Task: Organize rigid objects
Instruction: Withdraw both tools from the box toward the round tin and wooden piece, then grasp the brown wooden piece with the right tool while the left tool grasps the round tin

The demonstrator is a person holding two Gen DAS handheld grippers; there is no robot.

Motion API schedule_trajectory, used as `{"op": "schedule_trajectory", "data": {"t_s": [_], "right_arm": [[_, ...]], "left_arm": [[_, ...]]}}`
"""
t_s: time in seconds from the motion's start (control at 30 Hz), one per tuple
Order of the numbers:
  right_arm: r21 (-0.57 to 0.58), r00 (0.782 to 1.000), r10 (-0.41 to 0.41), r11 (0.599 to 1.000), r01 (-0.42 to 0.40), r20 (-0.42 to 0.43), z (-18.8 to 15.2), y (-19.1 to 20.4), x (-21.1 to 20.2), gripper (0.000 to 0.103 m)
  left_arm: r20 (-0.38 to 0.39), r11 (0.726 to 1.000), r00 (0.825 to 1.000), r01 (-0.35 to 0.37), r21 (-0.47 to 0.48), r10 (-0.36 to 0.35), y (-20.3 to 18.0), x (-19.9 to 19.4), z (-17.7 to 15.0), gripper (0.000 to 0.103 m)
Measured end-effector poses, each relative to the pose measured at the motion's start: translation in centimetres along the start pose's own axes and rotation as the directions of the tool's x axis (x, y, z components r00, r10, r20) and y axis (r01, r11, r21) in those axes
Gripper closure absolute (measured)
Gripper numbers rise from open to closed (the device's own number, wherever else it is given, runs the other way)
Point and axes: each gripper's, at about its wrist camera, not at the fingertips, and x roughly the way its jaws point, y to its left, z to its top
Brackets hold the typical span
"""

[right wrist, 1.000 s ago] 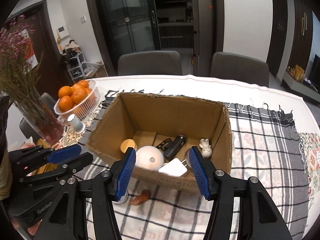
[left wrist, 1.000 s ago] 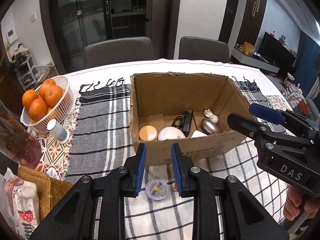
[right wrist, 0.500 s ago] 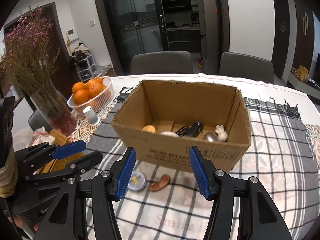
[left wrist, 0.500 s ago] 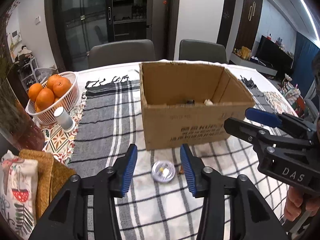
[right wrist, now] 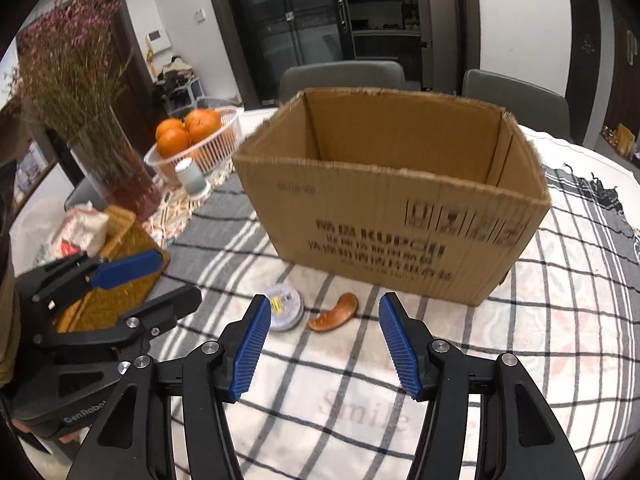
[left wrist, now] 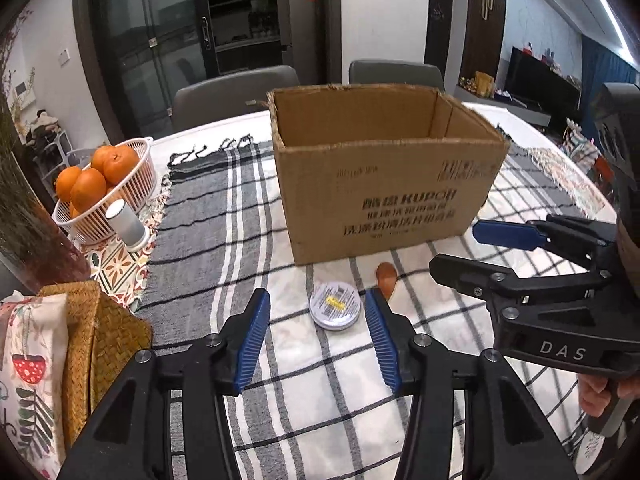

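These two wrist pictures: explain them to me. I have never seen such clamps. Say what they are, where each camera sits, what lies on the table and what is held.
There is no robot. A person holds a black hand-gripper with two blue-padded fingers in each hand, and each carries a wide-angle camera looking forward along its fingers.

In the left wrist view, the left gripper fills the bottom and the right gripper enters from the right. The right wrist view shows the reverse.

On the checked tablecloth stand an open brown cardboard box, a round silver tin and a small curved brown piece in front of the box. To the left is a white basket of oranges.

Both grippers are open and hold nothing.
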Motion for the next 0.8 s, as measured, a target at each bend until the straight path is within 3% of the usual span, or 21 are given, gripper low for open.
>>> {"op": "schedule_trajectory", "data": {"t_s": [0.4, 0.8], "right_arm": [[-0.095, 0.99, 0.004, 0.995, -0.018, -0.144, -1.3, 0.6, 4.2, 0.041], [-0.238, 0.965, -0.034, 0.971, -0.03, -0.26, -1.3, 0.6, 8.2, 0.041]], "left_arm": [[-0.091, 0.997, 0.995, 0.041, 0.069, -0.035, -0.2, 3.1, -1.5, 0.051], [-0.187, 0.986, 0.981, 0.082, 0.143, -0.054, -0.6, 6.5, -1.7, 0.047]]}}
